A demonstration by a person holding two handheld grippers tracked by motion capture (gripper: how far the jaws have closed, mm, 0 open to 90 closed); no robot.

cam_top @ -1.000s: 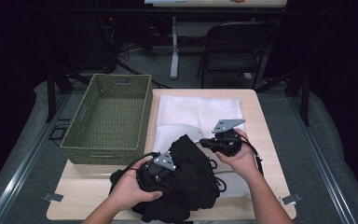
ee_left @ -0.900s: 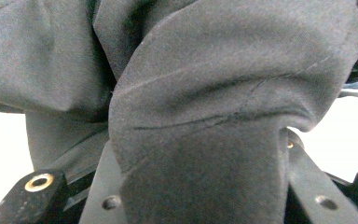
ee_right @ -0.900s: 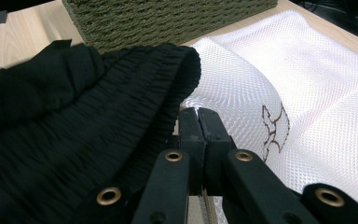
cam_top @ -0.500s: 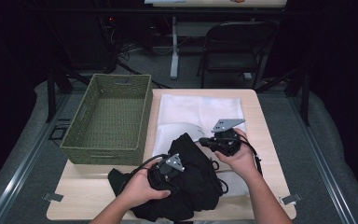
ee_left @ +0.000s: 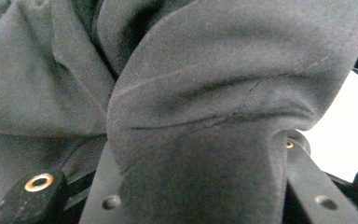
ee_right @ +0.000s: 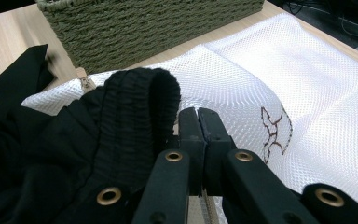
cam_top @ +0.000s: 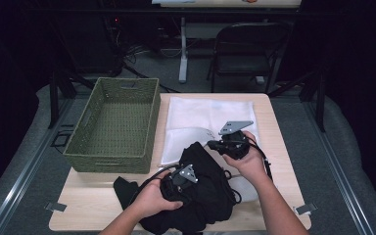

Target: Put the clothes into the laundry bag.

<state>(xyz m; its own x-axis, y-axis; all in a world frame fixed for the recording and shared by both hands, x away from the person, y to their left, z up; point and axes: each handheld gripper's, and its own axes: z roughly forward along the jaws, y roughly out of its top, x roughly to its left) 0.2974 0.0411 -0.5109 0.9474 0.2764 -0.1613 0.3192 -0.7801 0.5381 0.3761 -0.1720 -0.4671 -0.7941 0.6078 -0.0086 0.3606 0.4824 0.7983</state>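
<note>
High view: your black garment (cam_top: 203, 196) lies bunched on the desk (cam_top: 274, 147), none inside the mesh bag (cam_top: 205, 117).
Left claw (cam_top: 178, 188): grasping garment.
Right claw (ee_right: 198, 122): clenched at the bag's edge; whether it pinches mesh, can't tell.
Left: bagging.

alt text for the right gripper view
The right tool, jaws shut, rests beside the ribbed edge of a black garment lying on a white mesh bag. A green woven basket stands behind them on the wooden table.
</note>
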